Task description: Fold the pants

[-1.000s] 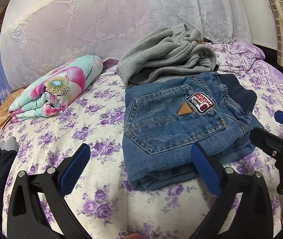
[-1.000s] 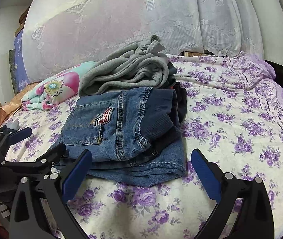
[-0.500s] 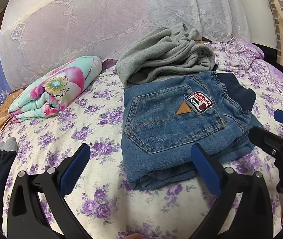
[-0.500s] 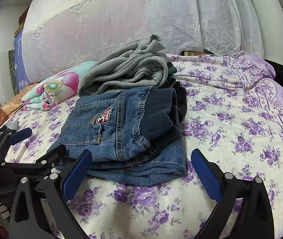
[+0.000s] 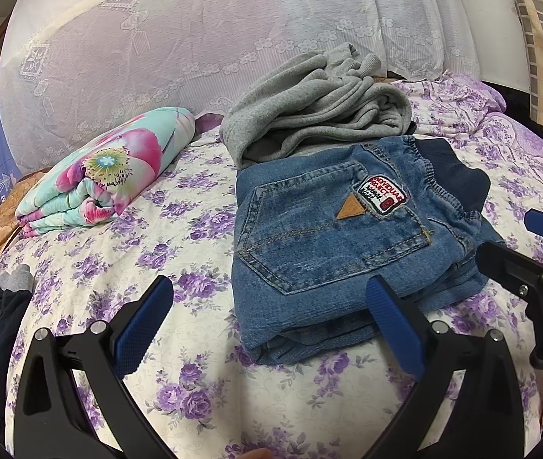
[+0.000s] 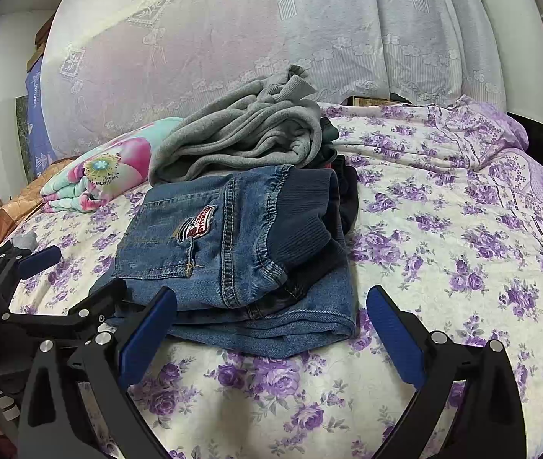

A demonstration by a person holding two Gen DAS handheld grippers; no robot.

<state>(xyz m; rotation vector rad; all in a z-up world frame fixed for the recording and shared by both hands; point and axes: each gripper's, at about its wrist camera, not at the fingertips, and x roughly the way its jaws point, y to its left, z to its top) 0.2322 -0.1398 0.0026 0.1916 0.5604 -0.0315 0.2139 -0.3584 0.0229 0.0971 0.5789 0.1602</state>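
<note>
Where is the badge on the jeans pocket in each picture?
Left wrist view: the badge sits right of centre, on the jeans pocket.
Right wrist view: the badge sits left of centre, seen edge-on.
Shared landmark: the grey sweatpants piled just behind the jeans.

Both views barely nearer jeans (image 5: 332, 237)
</note>
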